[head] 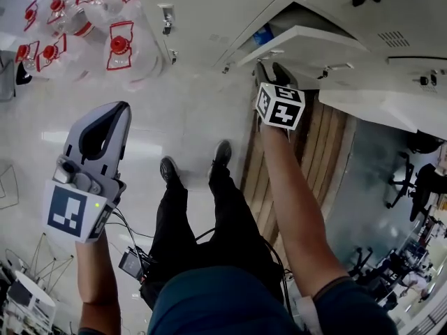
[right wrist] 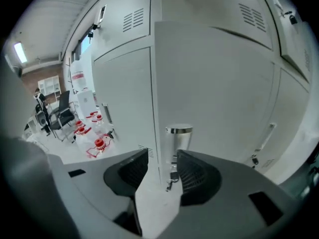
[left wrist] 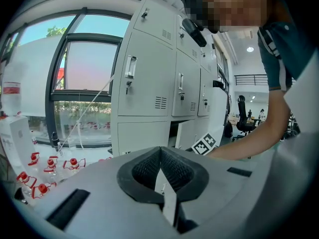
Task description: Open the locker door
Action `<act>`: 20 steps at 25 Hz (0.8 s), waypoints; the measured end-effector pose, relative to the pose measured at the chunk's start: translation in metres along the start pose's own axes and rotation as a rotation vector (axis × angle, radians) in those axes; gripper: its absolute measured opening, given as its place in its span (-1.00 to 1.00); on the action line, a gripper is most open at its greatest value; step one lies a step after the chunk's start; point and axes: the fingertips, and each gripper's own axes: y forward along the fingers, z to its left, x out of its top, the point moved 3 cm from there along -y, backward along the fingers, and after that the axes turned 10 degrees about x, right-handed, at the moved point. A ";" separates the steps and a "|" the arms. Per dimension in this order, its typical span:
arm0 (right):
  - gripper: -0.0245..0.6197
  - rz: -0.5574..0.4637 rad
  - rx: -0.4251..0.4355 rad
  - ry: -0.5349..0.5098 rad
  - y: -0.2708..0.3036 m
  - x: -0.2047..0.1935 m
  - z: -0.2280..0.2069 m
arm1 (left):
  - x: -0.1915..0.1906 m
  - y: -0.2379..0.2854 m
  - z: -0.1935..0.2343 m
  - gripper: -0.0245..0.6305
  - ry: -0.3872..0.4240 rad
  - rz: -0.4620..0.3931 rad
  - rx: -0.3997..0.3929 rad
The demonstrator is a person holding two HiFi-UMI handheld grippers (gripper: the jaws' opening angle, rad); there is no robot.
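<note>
Right gripper, jaws spread, straddles the chrome handle and the free edge of the locker door, which stands partly swung out from the bank of lockers; neither pad looks to be pressing. Left gripper, jaws pressed together on nothing, hangs idle. The opening seems part done: next, probably a fresh pinch on the handle to draw the door wider

pale grey locker door, chrome handle gleaming, right gripper grey with black ribbed pads, red caps on clear bottles, brown plank pallet.
</note>
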 end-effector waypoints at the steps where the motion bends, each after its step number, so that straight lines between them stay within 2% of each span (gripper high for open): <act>1: -0.37 -0.002 0.000 0.027 0.011 0.001 0.006 | 0.000 0.000 0.000 -0.87 0.009 0.005 0.004; 6: -0.28 -0.051 -0.133 0.157 0.044 0.015 -0.005 | -0.006 -0.003 0.007 -0.87 0.012 0.019 0.031; 9: -0.28 -0.081 -0.199 0.186 0.042 0.023 -0.018 | -0.009 -0.007 0.010 -0.87 -0.006 0.027 0.039; 14: -0.27 -0.066 -0.188 0.164 0.040 0.021 -0.019 | -0.006 -0.011 0.017 -0.87 0.001 0.031 0.056; 20: -0.27 -0.060 -0.183 0.115 0.017 0.006 -0.013 | 0.011 -0.017 0.022 -0.87 -0.015 -0.025 0.044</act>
